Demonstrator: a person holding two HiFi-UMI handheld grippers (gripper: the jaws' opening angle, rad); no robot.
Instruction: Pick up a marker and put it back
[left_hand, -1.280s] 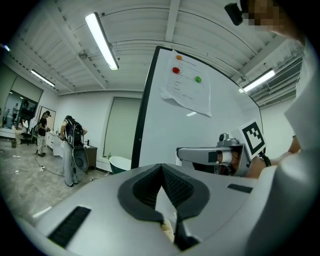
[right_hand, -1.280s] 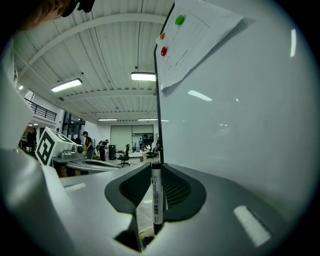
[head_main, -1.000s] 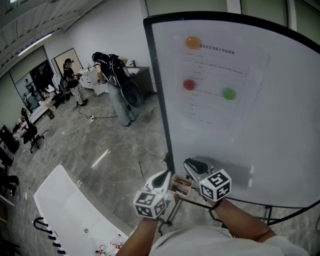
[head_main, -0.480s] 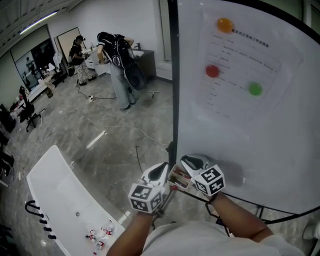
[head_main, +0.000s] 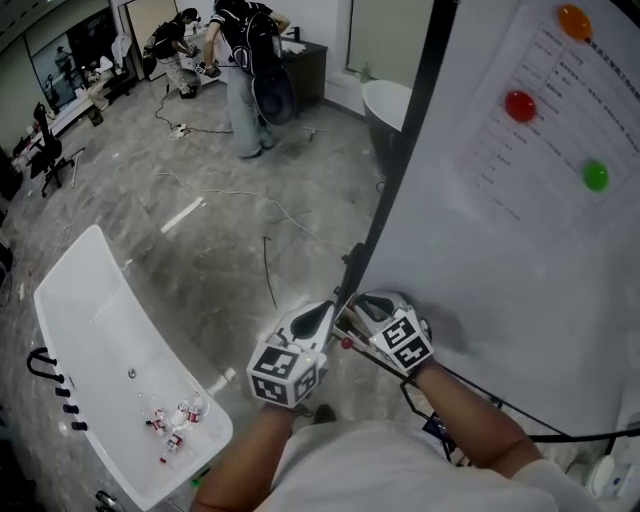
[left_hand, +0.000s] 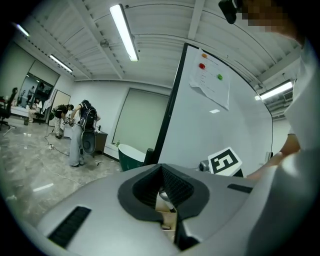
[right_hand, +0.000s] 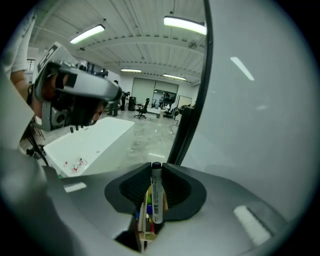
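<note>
Grips a white-barrelled, black-capped marker (right_hand: 156, 192) upright in the right gripper (right_hand: 156, 171), with jaws closed on the barrel and the cap poking just past the tips. Directly below the marker, toward the jaw roots: a small pale wooden holder (right_hand: 146, 231) with coloured pens standing in it. Appears to pinch that holder's edge with the left gripper (left_hand: 161, 172), jaws drawn nearly together on it. Just beyond both sets of tips: a large whiteboard with a black frame (head_main: 520, 270). Probably mid-task, marker in hand and not yet returned; cannot tell whether its lower end has cleared the holder. Next, likely: line the barrel up over a free slot beneath the right jaws, lower straight, keep the left side steady, then let go.
</note>
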